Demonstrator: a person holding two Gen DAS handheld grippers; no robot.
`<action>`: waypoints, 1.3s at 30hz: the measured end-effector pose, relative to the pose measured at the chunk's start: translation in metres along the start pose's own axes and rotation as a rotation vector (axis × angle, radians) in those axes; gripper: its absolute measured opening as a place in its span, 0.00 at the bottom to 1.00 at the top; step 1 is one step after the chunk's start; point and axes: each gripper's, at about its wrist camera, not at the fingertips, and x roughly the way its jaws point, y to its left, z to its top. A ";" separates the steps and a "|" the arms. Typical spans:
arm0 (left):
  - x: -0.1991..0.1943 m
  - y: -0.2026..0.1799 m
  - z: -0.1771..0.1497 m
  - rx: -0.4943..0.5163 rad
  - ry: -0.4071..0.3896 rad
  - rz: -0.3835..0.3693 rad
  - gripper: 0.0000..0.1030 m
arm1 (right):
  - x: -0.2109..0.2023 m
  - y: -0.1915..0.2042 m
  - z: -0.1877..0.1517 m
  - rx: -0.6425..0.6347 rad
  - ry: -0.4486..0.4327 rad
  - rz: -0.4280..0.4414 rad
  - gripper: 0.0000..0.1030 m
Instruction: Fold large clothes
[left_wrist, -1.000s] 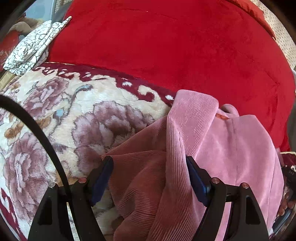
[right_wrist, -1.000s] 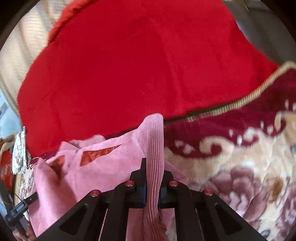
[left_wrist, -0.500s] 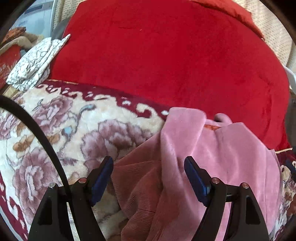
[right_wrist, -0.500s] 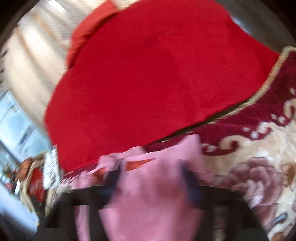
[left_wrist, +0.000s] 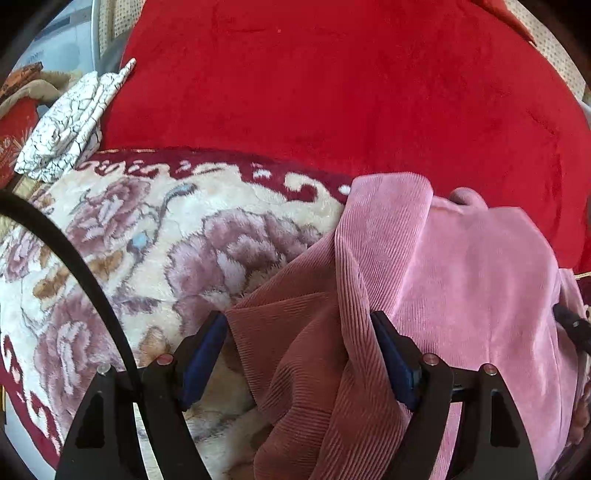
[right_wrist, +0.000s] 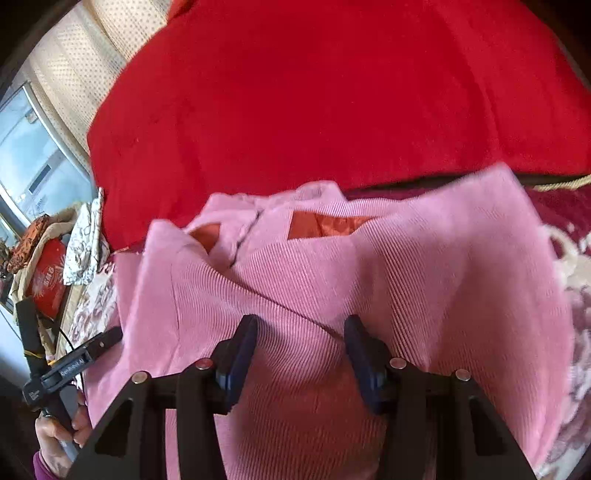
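Observation:
A pink corduroy garment (left_wrist: 461, 277) lies crumpled on a floral blanket (left_wrist: 166, 240). My left gripper (left_wrist: 297, 321) stands open over its darker left flap, and a raised fold runs along the inner side of the right finger. In the right wrist view the garment (right_wrist: 406, 266) shows an orange lining (right_wrist: 325, 225) near its collar. My right gripper (right_wrist: 302, 321) hovers over the garment's middle with its jaws closing. Cloth lies between and under the pads, which are not pressing on it.
A thick red blanket (left_wrist: 332, 92) fills the far side of the bed. A folded white crackle-pattern cloth (left_wrist: 70, 125) lies at far left. A black cable (left_wrist: 74, 258) arcs across the left. A hand (right_wrist: 55, 439) holds the left gripper's handle.
The right gripper let go of the ribbed pink strip it was shut on, opened, and swung left over the garment's body. The left gripper has hardly moved.

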 end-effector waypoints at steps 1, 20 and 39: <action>-0.005 0.000 -0.001 0.000 -0.013 0.001 0.78 | -0.007 0.001 0.000 -0.002 -0.018 0.006 0.53; -0.084 -0.031 -0.025 0.159 -0.269 0.095 0.78 | -0.045 0.029 -0.070 0.007 0.037 0.016 0.53; -0.018 -0.041 -0.040 0.161 0.001 0.030 0.88 | -0.036 0.008 -0.075 0.091 0.054 0.110 0.54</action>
